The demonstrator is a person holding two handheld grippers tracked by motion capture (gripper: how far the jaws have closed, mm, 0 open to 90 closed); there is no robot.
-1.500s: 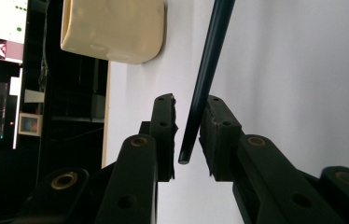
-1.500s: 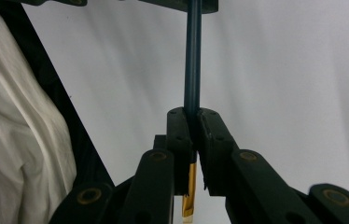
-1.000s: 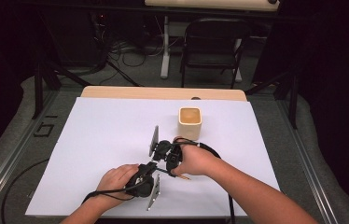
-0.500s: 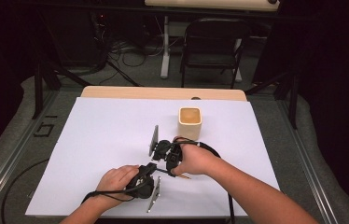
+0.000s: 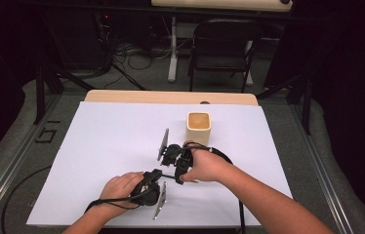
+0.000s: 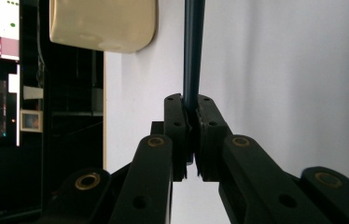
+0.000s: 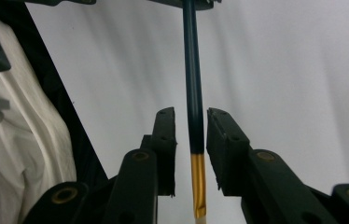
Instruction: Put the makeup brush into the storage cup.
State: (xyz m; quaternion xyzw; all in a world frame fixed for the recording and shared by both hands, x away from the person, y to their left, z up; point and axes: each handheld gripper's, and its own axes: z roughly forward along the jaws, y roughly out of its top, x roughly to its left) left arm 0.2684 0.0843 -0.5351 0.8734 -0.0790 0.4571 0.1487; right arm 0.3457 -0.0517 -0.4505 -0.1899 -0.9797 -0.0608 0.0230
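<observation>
STEP: handover of brush (image 7: 192, 93) above counter (image 5: 97, 146) | LEFT hand-held gripper (image 6: 190, 121): clamping the brush's dark handle | RIGHT hand-held gripper (image 7: 190, 140): jaws opening, releasing ferrule end | NEXT: likely retracting right, carrying toward cup (image 5: 199, 127).

Both forearms come in from the bottom of the high view, bare to the frame edge. The left tool (image 5: 157, 187) and right tool (image 5: 170, 153) are black, each carrying a flat grey plate and trailing a black cable. Up close, their angular black link arms show brass-coloured pivot pins and small dark screw holes. White cloth at the left edge of the right gripper view may be a shirt.
</observation>
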